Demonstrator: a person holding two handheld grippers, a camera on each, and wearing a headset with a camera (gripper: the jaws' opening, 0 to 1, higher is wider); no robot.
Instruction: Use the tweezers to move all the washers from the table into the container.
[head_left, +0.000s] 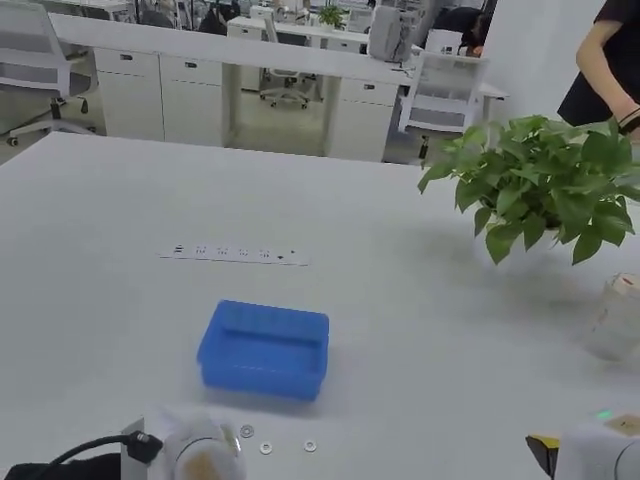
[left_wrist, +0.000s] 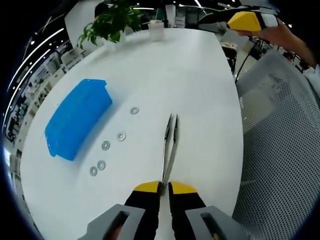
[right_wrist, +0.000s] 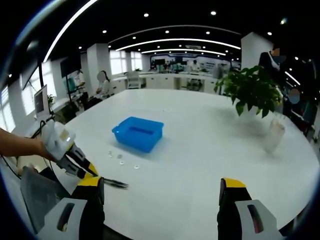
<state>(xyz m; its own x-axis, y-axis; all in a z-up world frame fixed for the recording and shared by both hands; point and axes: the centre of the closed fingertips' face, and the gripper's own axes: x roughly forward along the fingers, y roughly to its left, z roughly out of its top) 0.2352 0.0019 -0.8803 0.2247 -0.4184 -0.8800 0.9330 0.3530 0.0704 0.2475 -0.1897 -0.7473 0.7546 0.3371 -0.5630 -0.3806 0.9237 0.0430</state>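
Note:
A blue container (head_left: 265, 348) stands on the white table (head_left: 420, 330), and three small washers (head_left: 266, 448) lie just in front of it. In the left gripper view the left gripper (left_wrist: 165, 188) is shut on metal tweezers (left_wrist: 170, 145), whose closed tips point past several washers (left_wrist: 121, 136) lying beside the container (left_wrist: 77, 117). The tweezers hold nothing. The right gripper (right_wrist: 161, 186) is open and empty above the table's near edge, facing the container (right_wrist: 138, 132). To its left is the left gripper (right_wrist: 65, 150) with the tweezers (right_wrist: 112, 183).
A potted plant (head_left: 540, 185) and a translucent bottle (head_left: 615, 320) stand at the right of the table. A power strip (head_left: 235, 253) is set in the tabletop behind the container. A mesh chair (left_wrist: 280, 150) sits by the near edge. A person (head_left: 610, 60) stands at the far right.

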